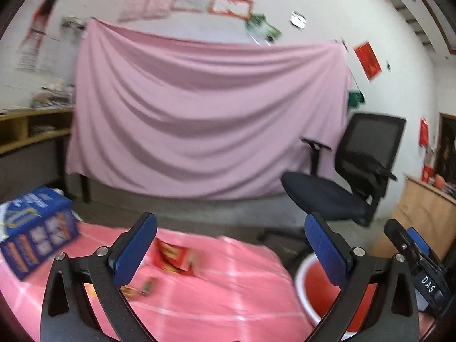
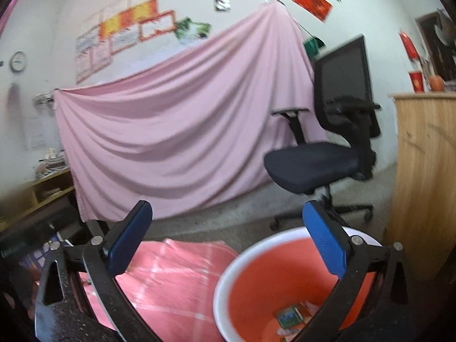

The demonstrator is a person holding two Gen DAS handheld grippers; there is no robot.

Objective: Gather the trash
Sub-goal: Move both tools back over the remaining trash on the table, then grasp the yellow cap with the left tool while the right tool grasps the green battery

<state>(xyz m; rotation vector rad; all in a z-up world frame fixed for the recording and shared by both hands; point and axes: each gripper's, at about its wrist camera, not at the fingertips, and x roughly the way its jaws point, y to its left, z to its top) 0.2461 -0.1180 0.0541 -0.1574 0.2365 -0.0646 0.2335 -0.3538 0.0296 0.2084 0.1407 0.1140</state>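
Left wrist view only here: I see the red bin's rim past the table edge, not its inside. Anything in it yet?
Observer: Yes. The right wrist view looks down into the red bin; a small green-printed packet lies at the bottom with other bits beside it.
Operator: Is the right gripper holding anything?
Observer: No. The right gripper is open and empty, above the bin's near rim.
Operator: What does its view show of the table?
Observer: Only the pink tablecloth; the red wrapper is not in it.
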